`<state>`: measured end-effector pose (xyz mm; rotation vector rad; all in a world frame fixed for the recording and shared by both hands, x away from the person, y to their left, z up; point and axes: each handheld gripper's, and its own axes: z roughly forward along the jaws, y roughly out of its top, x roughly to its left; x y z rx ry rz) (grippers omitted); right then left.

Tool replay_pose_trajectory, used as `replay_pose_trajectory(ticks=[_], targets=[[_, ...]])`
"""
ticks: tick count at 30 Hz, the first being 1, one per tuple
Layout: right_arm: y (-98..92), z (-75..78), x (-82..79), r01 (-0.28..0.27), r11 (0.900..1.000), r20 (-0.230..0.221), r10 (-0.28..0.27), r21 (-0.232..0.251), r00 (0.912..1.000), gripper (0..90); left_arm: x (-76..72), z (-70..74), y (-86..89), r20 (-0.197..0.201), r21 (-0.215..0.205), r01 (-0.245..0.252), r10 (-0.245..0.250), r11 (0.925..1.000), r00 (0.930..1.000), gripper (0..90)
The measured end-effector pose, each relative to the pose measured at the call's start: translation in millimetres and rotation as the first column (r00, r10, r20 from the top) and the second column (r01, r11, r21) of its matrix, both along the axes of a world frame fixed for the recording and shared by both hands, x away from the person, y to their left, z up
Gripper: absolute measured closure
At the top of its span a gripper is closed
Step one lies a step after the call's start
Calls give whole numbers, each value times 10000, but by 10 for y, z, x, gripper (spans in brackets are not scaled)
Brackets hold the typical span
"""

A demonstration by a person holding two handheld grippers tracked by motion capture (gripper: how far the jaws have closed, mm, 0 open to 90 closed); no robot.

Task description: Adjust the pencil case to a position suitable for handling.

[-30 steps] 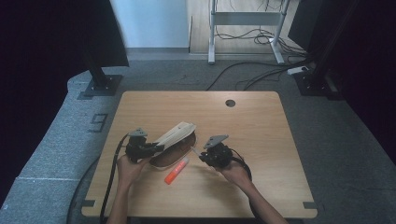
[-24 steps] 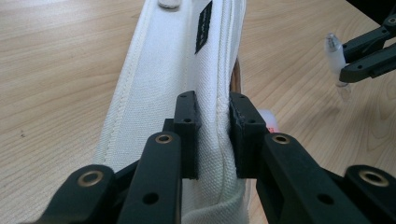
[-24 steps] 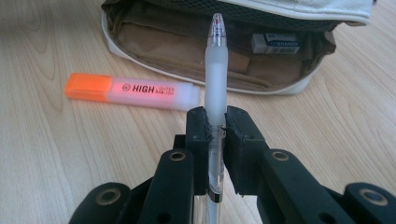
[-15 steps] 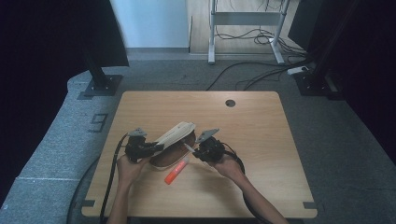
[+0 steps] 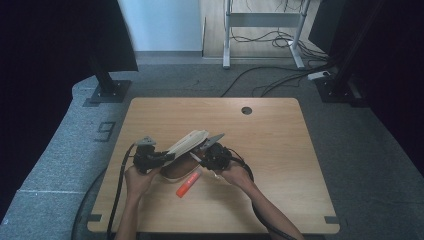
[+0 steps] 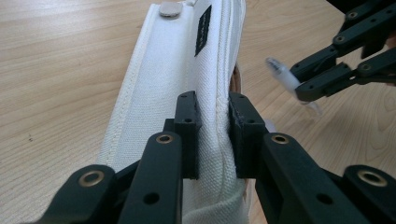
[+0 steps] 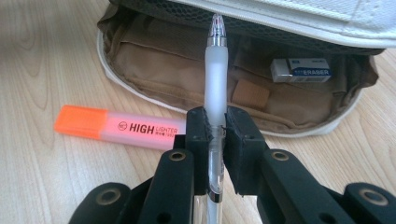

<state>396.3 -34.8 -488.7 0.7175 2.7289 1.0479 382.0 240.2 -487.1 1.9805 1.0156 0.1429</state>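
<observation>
Case: white woven-canvas pencil case with stitched edges, a small black label and a tan fabric lining; lid raised, body lying on the table near its front middle.
Left gripper: black jaws clamped on the edge of the raised lid.
Right gripper: jaws closed on a frosted translucent plastic pen, tip pointed into the open case.
Contents: white rectangular eraser seen inside, against the lining.
Beside case: orange-capped pink highlighter, cylindrical, lying flat just in front of the case.
Surface: light wood-grain table, rounded corners, one round cable hole.
Room: grey carpet, black stands, cables behind.
</observation>
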Motion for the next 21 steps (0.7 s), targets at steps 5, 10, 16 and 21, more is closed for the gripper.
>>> replay_pose_trajectory(ticks=[5,10,16,21], targets=[[100,-42,52,-126,9999,-138,125,-49,9998,782,1,2,4,-13,-30,-3,3,10000,10000,760],[175,-89,87,-196,9996,-188,193,-197,9996,782,1,4,7,-19,-62,-6,6,10000,10000,760],[260,-153,133,-283,9990,-353,270,-352,9990,782,-1,7,8,-19,-83,-22,22,10000,10000,761],[314,-226,174,-295,9984,-494,271,-475,9984,782,1,6,12,-24,-115,-10,10,9999,10000,760]])
